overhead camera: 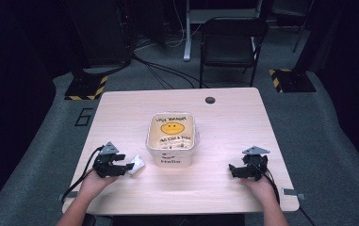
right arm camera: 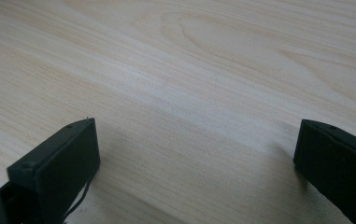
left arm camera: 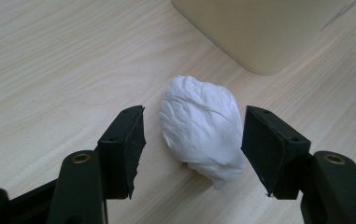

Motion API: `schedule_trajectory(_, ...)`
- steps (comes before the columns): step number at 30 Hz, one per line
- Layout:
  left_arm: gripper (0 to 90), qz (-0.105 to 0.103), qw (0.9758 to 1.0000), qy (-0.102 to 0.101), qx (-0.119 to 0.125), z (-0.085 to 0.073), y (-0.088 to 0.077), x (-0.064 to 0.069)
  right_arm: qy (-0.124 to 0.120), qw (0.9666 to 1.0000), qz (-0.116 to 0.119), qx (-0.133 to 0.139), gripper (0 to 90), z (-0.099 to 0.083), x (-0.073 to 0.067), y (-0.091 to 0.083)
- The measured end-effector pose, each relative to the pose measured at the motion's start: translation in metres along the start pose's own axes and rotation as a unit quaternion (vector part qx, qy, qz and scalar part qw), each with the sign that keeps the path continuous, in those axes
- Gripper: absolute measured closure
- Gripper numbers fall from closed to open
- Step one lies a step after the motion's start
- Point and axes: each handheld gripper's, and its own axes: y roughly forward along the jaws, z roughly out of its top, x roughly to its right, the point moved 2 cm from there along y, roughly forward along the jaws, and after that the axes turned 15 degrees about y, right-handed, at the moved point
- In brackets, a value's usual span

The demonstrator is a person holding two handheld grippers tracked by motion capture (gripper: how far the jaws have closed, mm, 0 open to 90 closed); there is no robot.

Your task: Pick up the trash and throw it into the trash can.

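Pale wood-grain tabletop (overhead camera: 224,141) carries everything here, largest first. Near its centre stands a translucent white plastic tub (overhead camera: 170,140) with a yellow smiley face and handwriting showing inside it. The left gripper (overhead camera: 123,167), black with a grey three-cornered plate, sits near the table's front-left corner, just left of the tub; its jaws stand apart on either side of a crumpled white wad of paper (left arm camera: 201,128), which lies on the wood between the pads. The left pad is clear of the wad; whether the right pad touches it I cannot tell. The right gripper (overhead camera: 233,170) rests well to the tub's right, jaws spread wide over bare wood.
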Motion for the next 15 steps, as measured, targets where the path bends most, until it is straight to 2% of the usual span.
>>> schedule_trajectory(1,39.9,0.0,1.0,-0.005,0.001,0.0,0.001,0.001,0.0,1.0,0.0,0.0,0.0,0.0,0.0,0.0)
schedule_trajectory(9,38.8,-0.005,1.0,0.0,-0.005,0.001,0.009,0.004,0.0,1.0,0.0,0.0,0.0,0.0,0.0,0.0)
schedule_trajectory(15,39.3,-0.008,0.9996,0.019,-0.019,0.005,0.017,0.009,0.0,1.0,0.0,0.0,0.0,0.0,0.0,0.0)
